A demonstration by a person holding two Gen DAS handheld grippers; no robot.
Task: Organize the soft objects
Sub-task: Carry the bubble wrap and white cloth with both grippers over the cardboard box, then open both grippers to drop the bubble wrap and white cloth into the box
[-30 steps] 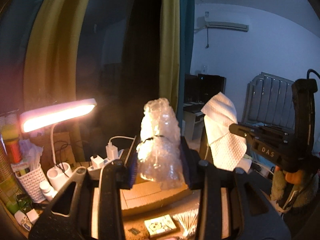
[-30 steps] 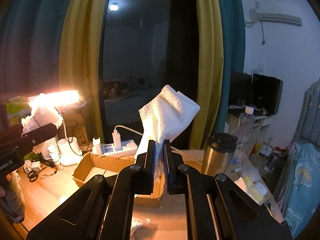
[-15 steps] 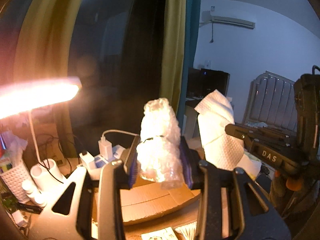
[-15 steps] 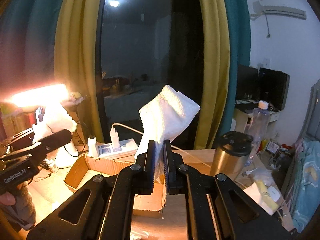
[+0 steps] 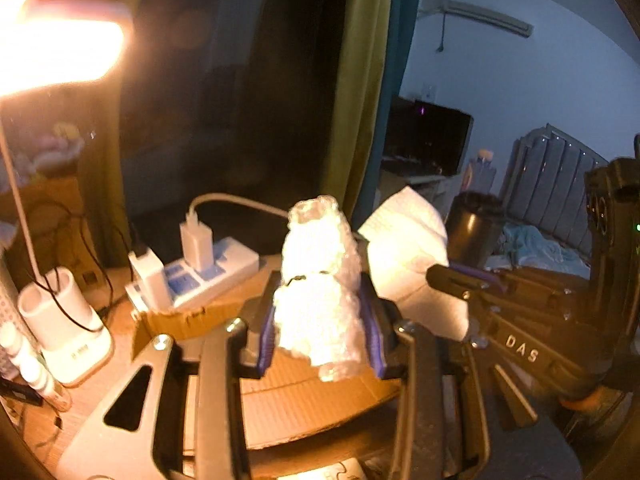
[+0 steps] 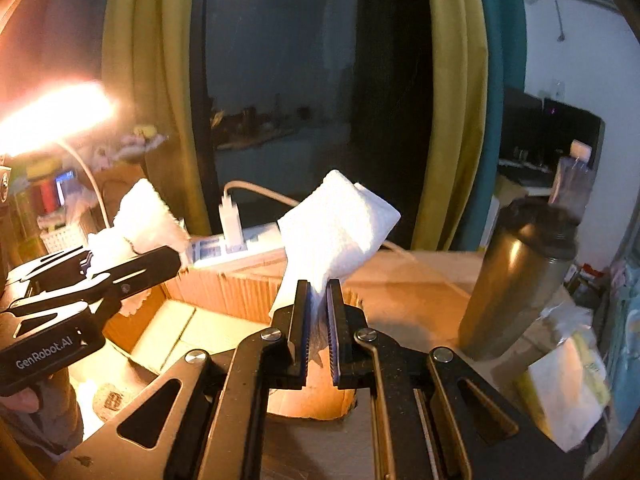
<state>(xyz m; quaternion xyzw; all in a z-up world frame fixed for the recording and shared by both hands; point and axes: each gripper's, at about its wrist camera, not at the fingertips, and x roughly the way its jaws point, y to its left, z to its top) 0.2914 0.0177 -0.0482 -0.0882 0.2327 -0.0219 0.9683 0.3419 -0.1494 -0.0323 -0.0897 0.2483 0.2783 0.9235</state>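
Observation:
My left gripper [image 5: 320, 320] is shut on a crumpled wad of clear bubble wrap [image 5: 320, 288] and holds it above an open cardboard box [image 5: 304, 392]. My right gripper [image 6: 318, 312] is shut on a folded white paper towel [image 6: 336, 228] and holds it over the same box [image 6: 208, 320]. In the left wrist view the paper towel [image 5: 408, 248] and the right gripper [image 5: 448, 276] show just right of the bubble wrap. In the right wrist view the left gripper [image 6: 172, 258] with its bubble wrap [image 6: 140, 220] shows at the left.
A lit desk lamp [image 5: 56, 48] glares at upper left, its white base [image 5: 72, 336] on the desk. A white power strip with chargers [image 5: 192, 272] lies behind the box. A dark metal tumbler [image 6: 516, 280] stands right of the box. A plastic bag [image 6: 560, 380] lies at far right.
Both grippers have moved down and forward toward the cardboard box, which now looks larger and closer. Each keeps hold of its soft item.

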